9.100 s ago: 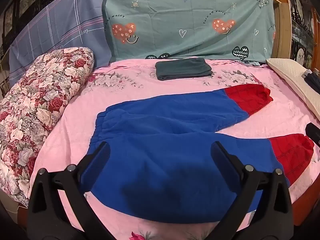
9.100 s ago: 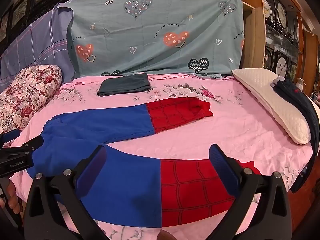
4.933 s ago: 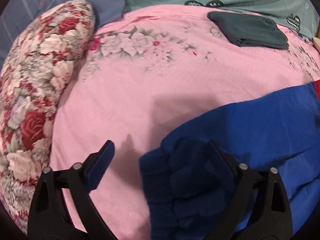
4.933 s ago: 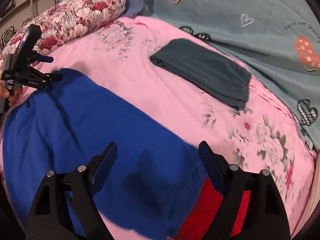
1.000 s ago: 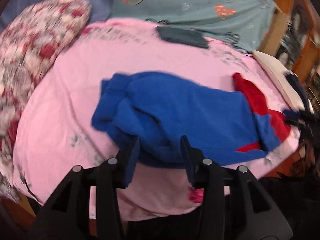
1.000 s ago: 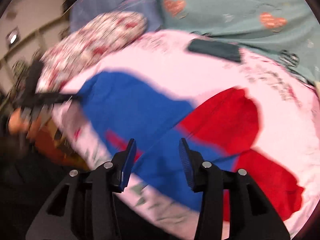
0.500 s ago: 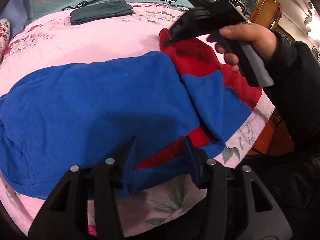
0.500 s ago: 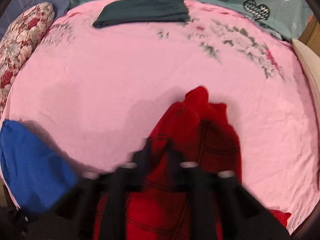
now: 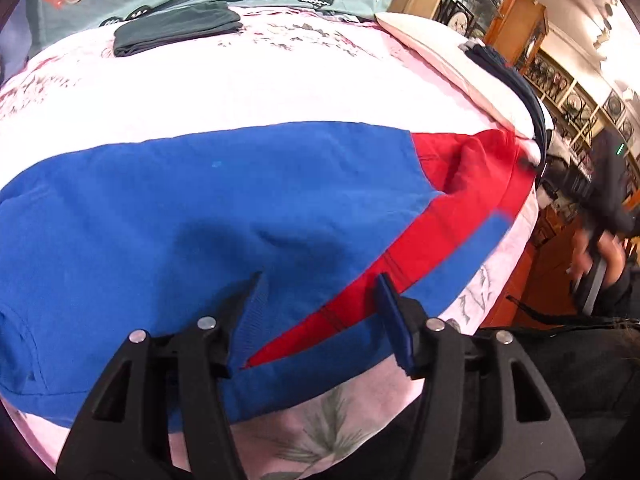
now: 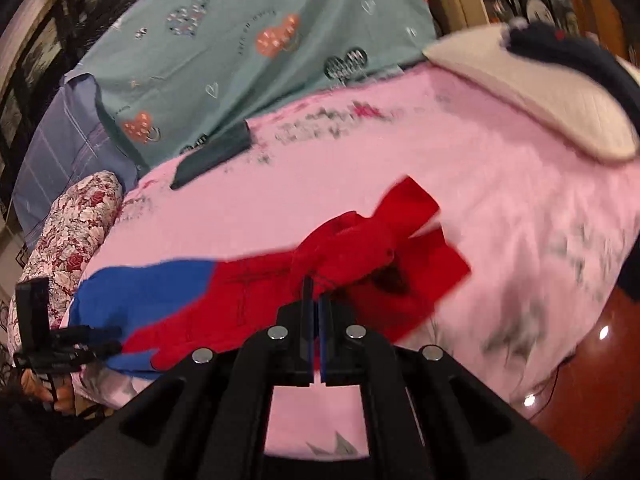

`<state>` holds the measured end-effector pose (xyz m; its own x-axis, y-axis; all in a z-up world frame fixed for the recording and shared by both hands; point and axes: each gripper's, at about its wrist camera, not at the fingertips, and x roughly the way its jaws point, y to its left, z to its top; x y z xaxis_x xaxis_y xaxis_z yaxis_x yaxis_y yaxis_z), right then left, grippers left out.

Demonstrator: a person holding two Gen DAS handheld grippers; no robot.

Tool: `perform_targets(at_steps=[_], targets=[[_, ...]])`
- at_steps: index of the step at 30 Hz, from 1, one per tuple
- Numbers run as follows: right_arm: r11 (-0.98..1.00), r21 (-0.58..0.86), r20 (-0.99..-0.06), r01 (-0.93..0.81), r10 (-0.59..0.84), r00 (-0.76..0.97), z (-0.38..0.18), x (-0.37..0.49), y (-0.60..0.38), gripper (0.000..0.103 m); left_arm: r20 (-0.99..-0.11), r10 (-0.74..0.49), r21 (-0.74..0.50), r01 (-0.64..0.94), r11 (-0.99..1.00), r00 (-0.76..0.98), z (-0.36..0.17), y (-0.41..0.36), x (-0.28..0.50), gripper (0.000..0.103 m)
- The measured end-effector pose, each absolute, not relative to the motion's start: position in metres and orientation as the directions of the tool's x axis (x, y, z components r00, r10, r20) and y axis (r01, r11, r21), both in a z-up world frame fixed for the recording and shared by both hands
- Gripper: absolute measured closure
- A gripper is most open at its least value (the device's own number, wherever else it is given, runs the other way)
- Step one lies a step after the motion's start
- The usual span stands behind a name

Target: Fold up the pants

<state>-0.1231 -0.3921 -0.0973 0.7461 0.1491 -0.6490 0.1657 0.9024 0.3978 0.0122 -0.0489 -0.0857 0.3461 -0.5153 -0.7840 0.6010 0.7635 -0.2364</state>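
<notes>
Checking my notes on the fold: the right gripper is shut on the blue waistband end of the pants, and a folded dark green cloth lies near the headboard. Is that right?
Not quite. The right gripper is shut on the red cuff end of the pants, not the blue waistband end; the right wrist view shows it. The folded dark green cloth does lie near the headboard.

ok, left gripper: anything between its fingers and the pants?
Nothing visible. The left gripper is open right over the pants, blue fabric and the red panel showing between its fingers. The right gripper looks shut on the red leg end. The folded dark garment lies far back on the bed.
</notes>
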Motion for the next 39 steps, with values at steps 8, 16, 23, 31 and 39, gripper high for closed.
perform_targets(at_steps=[8, 16, 23, 31, 39], targets=[[0.902, 0.423, -0.591, 0.081, 0.207, 0.780, -0.067, -0.099, -0.380, 0.101, -0.784, -0.500, -0.216, 0.595, 0.774, 0.366, -0.085, -0.054, 0.011, 0.040], [0.921, 0.352, -0.315, -0.167, 0.285, 0.905, 0.040, -0.098, -0.365, 0.101, -0.713, -0.532, -0.252, 0.542, 0.802, 0.456, -0.059, -0.041, 0.017, 0.038], [0.887, 0.448, -0.624, 0.109, 0.223, 0.749, -0.096, -0.109, -0.404, 0.101, -0.776, -0.511, -0.246, 0.569, 0.784, 0.369, -0.085, -0.047, 0.017, 0.038], [0.874, 0.472, -0.616, 0.112, 0.236, 0.752, -0.097, -0.112, -0.404, 0.101, -0.781, -0.488, -0.210, 0.571, 0.794, 0.390, -0.079, -0.036, 0.004, 0.038], [0.870, 0.476, -0.642, 0.130, 0.243, 0.727, -0.106, -0.113, -0.407, 0.101, -0.815, -0.425, -0.103, 0.623, 0.775, 0.395, -0.088, -0.032, -0.013, 0.038]])
